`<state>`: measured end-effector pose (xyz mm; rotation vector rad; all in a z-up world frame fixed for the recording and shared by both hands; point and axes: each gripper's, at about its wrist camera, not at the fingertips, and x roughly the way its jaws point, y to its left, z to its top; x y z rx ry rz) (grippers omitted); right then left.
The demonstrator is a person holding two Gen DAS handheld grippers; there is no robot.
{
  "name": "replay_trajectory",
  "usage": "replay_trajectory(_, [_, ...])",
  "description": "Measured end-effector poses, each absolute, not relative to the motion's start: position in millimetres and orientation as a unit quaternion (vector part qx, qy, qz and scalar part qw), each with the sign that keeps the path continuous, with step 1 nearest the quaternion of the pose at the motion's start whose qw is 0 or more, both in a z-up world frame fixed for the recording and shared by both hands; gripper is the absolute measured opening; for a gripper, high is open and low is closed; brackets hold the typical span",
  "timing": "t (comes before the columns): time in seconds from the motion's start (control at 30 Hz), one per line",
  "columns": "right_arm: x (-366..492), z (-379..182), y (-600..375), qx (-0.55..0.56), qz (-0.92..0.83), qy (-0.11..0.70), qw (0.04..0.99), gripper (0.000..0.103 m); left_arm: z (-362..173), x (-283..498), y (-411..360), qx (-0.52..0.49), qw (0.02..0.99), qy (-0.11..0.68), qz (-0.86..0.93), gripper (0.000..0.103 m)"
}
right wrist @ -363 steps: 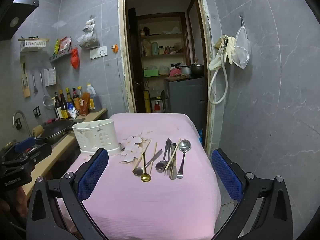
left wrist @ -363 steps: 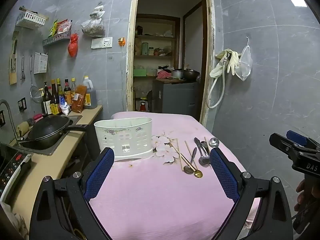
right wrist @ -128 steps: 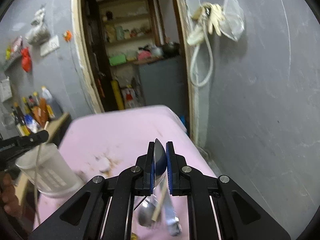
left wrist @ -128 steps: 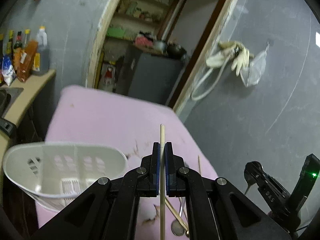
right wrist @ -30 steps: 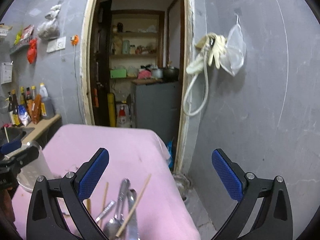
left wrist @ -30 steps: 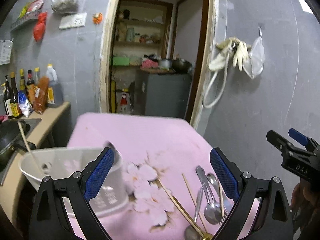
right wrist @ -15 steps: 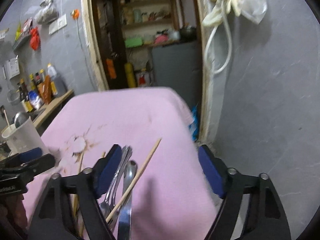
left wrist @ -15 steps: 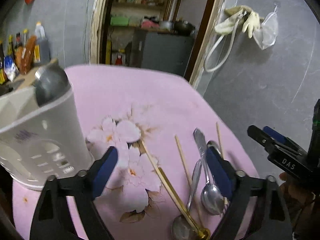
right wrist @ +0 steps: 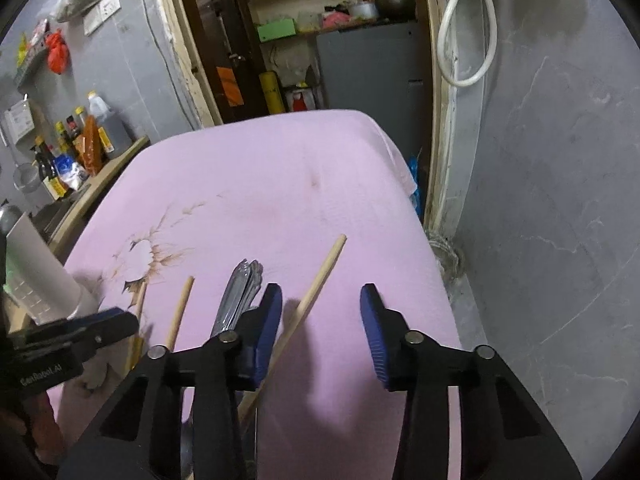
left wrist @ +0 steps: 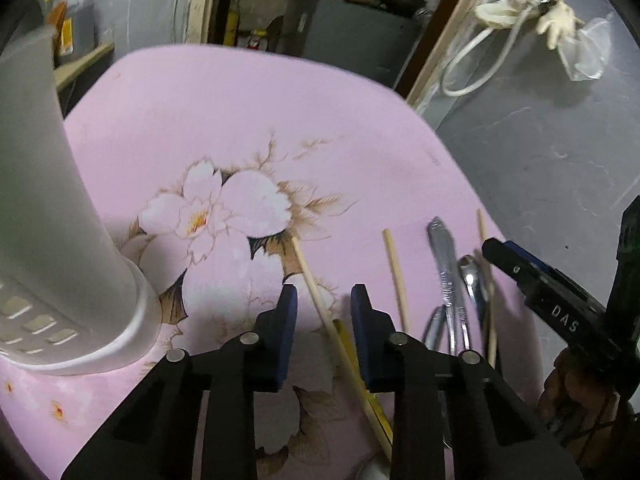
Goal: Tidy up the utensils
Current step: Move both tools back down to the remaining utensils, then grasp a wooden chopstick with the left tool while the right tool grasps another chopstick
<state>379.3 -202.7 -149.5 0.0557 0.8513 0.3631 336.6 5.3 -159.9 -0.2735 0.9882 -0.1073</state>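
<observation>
- A pink floral tablecloth [left wrist: 248, 100] covers the table.
- The white utensil holder [left wrist: 48, 240] stands on its left side, just beside the printed flower [left wrist: 212, 208].
- Right of the flower lie three wooden chopsticks [left wrist: 394, 268] and a gold-handled utensil [left wrist: 352, 344].
- Farther right of the flower lies a cluster of steel cutlery [left wrist: 450, 280], touching one another.

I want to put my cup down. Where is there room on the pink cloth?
The far half of the pink cloth, toward the doorway, is bare, and so is the strip along its right edge. It is crowded near the chopsticks and spoons. The white holder fills the left.
</observation>
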Motion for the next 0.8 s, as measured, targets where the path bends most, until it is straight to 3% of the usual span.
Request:
replay_trajectory(0.4, [398.5, -157.3, -193.8, 0.03, 0.183, 0.443, 0.877, 0.033, -160.9, 357.1, 2.7, -0.132, 0.854, 0.501, -0.055, 0.021])
replay_trajectory(0.47, [399.0, -157.2, -193.0, 0.026, 0.174, 0.445, 0.878, 0.023, -160.4, 358.2, 3.4, -0.129, 0.852, 0.505, -0.053, 0.018])
replay_trajectory(0.53, [399.3, -157.2, -193.2, 0.029, 0.162, 0.452, 0.877, 0.013, -160.6, 359.5, 2.6, -0.119, 0.85, 0.511, -0.048, 0.008])
replay_trajectory(0.67, [402.7, -157.6, -196.5, 0.068, 0.159, 0.469, 0.866, 0.005, -162.0, 363.3, 5.3, -0.14, 0.842, 0.518, -0.05, 0.006])
replay_trajectory(0.8, [400.5, -153.7, -204.5, 0.114, 0.167, 0.474, 0.857, 0.003, -152.2, 355.6, 11.7, -0.169, 0.846, 0.503, -0.055, 0.003])
